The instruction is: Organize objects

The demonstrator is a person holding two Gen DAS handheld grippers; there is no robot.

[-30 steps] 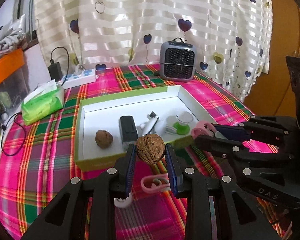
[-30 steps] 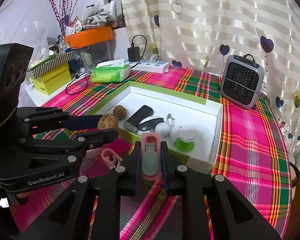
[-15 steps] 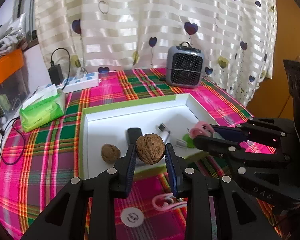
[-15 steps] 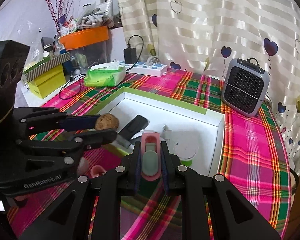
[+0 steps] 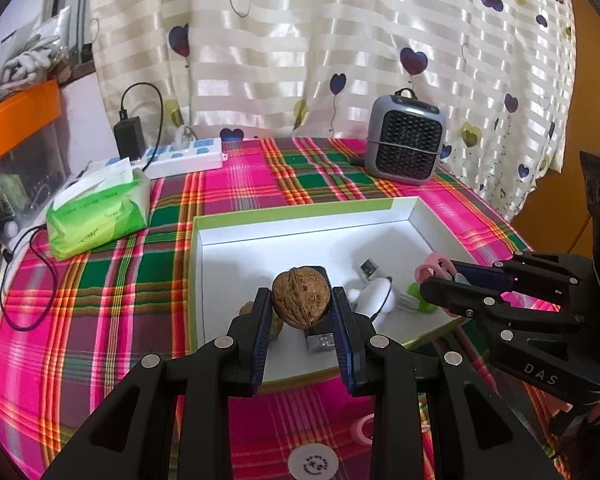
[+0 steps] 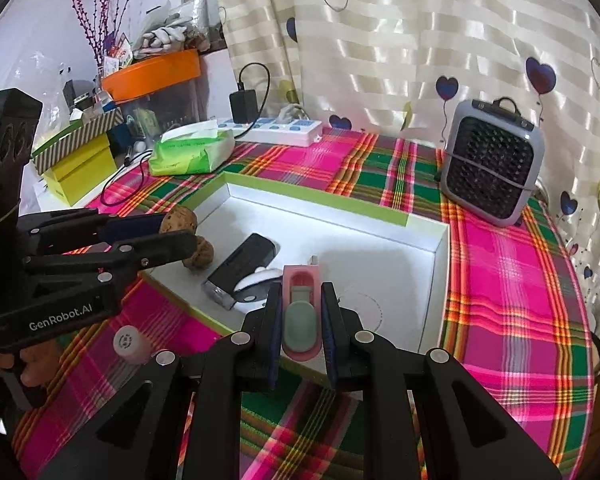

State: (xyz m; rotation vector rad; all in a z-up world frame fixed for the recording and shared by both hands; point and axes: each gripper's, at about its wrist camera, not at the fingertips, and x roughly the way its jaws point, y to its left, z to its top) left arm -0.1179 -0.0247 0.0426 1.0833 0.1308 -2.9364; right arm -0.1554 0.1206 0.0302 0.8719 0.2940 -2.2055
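Walnut [image 5: 301, 297], centre of the left wrist view: your left gripper [image 5: 302, 312] pinches it between blue pads, above the near part of the white tray [image 5: 416, 212]. Surface: pink-and-green plaid tablecloth [image 5: 100, 280]; striped curtain with heart balloons [image 5: 300, 40] fills the top of frame. Grey mini heater [image 5: 405, 139] upper right, green tissue pack [image 5: 96, 210] and white power strip [image 5: 184, 156] at left. Shell is brown, deeply wrinkled, seam running upright. A second walnut [image 6: 199, 254] lies in the tray beside a black rectangular device [image 6: 244, 266]. Your right gripper [image 6: 301, 318] clamps a pink clip with a grey-green tab [image 6: 300, 312], lower centre of its view, over the tray's near edge.
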